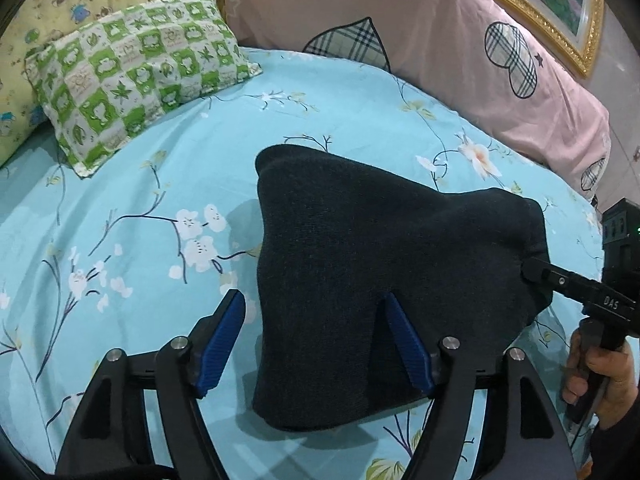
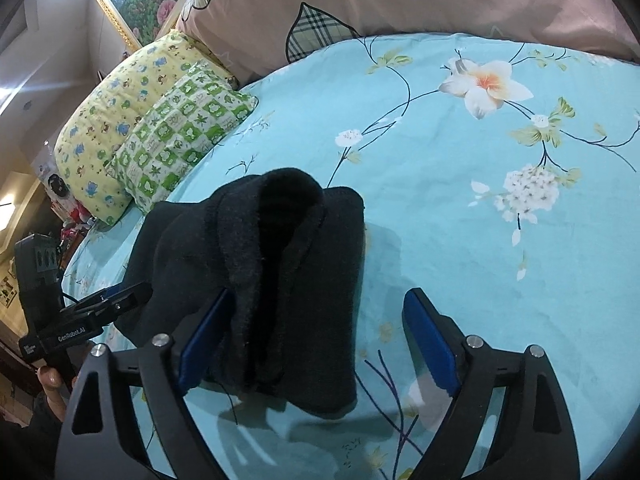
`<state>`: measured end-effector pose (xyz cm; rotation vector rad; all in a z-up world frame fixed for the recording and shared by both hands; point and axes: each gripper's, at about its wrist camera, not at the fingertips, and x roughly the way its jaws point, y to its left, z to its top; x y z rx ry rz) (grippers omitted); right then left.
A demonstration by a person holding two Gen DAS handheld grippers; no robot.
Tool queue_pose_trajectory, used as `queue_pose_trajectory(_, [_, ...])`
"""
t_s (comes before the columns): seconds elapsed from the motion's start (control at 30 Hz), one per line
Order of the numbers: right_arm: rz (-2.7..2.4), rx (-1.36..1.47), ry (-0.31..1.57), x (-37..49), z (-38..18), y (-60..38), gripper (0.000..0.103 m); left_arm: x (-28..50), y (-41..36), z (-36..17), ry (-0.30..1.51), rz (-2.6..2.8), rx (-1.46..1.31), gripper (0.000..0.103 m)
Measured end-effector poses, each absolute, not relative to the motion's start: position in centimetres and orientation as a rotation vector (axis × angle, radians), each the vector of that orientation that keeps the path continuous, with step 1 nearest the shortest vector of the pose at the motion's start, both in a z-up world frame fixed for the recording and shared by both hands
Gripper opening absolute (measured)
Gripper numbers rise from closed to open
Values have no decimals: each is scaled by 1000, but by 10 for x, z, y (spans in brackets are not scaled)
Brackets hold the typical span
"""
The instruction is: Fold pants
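Note:
The dark pants (image 1: 380,272) lie as a folded bundle on the blue floral bedsheet (image 1: 132,208). My left gripper (image 1: 314,320) is open, its blue pads wide apart at the bundle's near left edge; cloth drapes around the right pad (image 1: 408,344). In the right wrist view the pants (image 2: 288,264) show a fleecy inner side and rolled folds. My right gripper (image 2: 320,316) is open too, its left pad (image 2: 208,328) against the bundle's side and its right pad over bare sheet. Each gripper shows in the other's view at the bundle's edge: the right gripper (image 1: 534,270), the left gripper (image 2: 136,292).
A green checked pillow (image 1: 136,84) and a yellow patterned pillow (image 2: 108,120) lie at the head of the bed. A pink quilt (image 1: 400,12) runs along the far side, with a gold-framed picture (image 1: 560,4) behind it. A person's hand (image 1: 600,376) holds the right gripper's handle.

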<state>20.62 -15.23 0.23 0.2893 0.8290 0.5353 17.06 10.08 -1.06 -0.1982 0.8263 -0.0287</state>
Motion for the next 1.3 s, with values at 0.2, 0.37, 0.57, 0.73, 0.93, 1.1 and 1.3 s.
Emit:
queue_pose_trajectory(0.2, [538, 243, 782, 192, 18, -147, 88, 155, 99, -5, 816, -10, -184, 79])
queue_pose_trajectory(0.37, [549, 206, 742, 176, 31, -143, 88, 142, 97, 0, 800, 4, -171, 80])
queue_pose_trajectory(0.57, [550, 176, 718, 159, 39, -138, 88, 127, 95, 6, 779, 9, -149, 81])
queue_pose_trajectory(0.73, [562, 127, 694, 139, 41, -131, 88, 113, 89, 12, 749, 20, -103, 82])
queue_pose_trajectory(0.93, [542, 36, 667, 116, 42, -122, 91, 97, 79, 12, 718, 51, -53, 82])
queue_pose_trajectory(1.1, [518, 14, 653, 106, 38, -118, 93, 89, 71, 6, 718, 71, -16, 83])
queue_pose_trajectory(1.3, [510, -3, 667, 102, 30, -110, 93, 89, 72, -1, 733, 85, -7, 83])
